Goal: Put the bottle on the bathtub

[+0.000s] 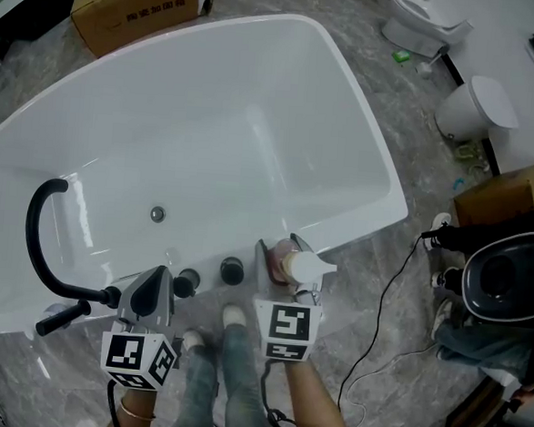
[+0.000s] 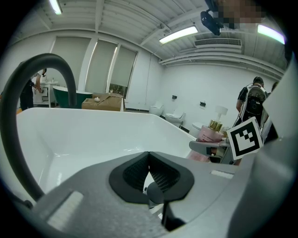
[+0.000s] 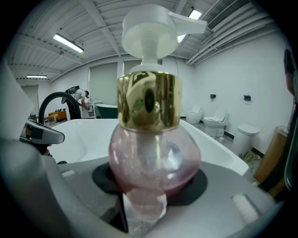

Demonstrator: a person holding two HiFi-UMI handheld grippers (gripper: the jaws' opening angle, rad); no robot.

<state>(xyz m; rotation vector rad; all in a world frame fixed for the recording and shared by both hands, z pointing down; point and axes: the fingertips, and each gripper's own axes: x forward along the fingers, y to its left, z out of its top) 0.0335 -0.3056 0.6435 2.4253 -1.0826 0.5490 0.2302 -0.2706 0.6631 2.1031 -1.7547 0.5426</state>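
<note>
At the bathtub (image 1: 258, 80) rim, right gripper (image 1: 285, 257) jaws clamp the bottle (image 3: 153, 158); left gripper (image 2: 150, 173) jaws closed; marble floor (image 1: 397, 108).

There is one white bathtub (image 1: 382, 193), one pink bottle (image 3: 153, 153) and two grippers: the left gripper (image 1: 158, 278) and the right gripper (image 1: 280, 255). One black bent tap (image 1: 35, 237) is on the tub, with two black knobs (image 1: 186, 285) (image 1: 233, 270) by it. Two brown boxes (image 1: 135, 7) (image 1: 505, 195) sit on the floor.
</note>
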